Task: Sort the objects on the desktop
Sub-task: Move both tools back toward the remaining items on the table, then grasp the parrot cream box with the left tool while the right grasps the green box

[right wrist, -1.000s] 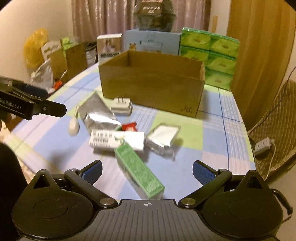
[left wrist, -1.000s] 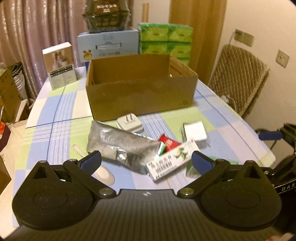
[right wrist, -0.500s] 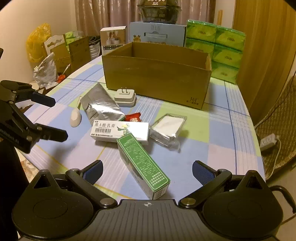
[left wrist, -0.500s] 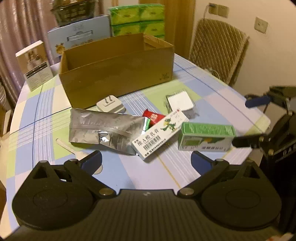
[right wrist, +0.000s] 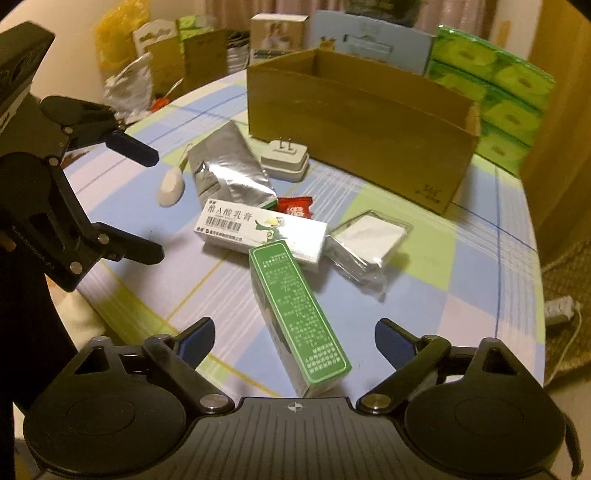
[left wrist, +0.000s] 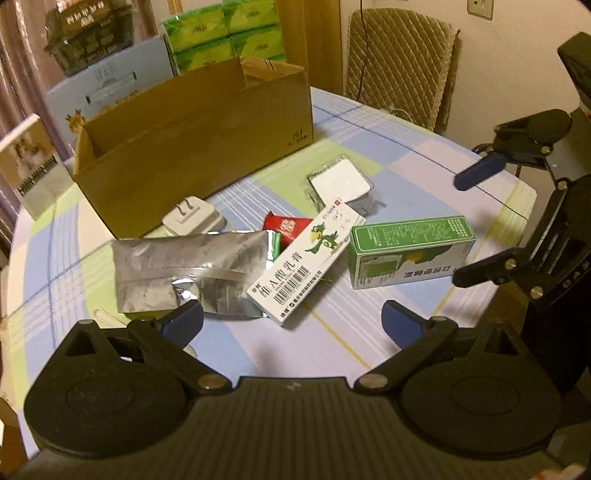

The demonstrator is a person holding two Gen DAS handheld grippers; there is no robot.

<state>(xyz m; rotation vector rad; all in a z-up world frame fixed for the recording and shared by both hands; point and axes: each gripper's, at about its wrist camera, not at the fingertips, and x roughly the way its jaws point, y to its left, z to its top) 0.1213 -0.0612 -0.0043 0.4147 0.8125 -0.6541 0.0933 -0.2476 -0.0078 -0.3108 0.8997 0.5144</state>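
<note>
An open cardboard box (left wrist: 195,147) (right wrist: 354,122) stands at the back of the checked table. In front of it lie a silver foil pouch (left wrist: 184,269) (right wrist: 225,166), a white ointment box (left wrist: 306,262) (right wrist: 258,229), a green box (left wrist: 410,251) (right wrist: 299,317), a red candy (left wrist: 286,227), a white charger plug (left wrist: 194,219) and a clear packet (left wrist: 340,181). My left gripper (left wrist: 291,321) (right wrist: 147,203) hangs open over the near end of the pouch and ointment box. My right gripper (right wrist: 295,339) (left wrist: 469,225) is closing, the green box's near end between its fingers, pads apart from it.
A white spoon (right wrist: 170,184) lies left of the pouch. Green tissue packs (left wrist: 225,33), a pale blue carton (left wrist: 110,85) and a small white carton (left wrist: 33,166) stand behind the cardboard box. A quilted chair (left wrist: 399,66) is past the table's right edge; a power strip (right wrist: 561,306) lies on the floor.
Both grippers have come down closer to the table. The left view has rolled. The green box now lies between the right gripper's fingers, which stand a little narrower.
</note>
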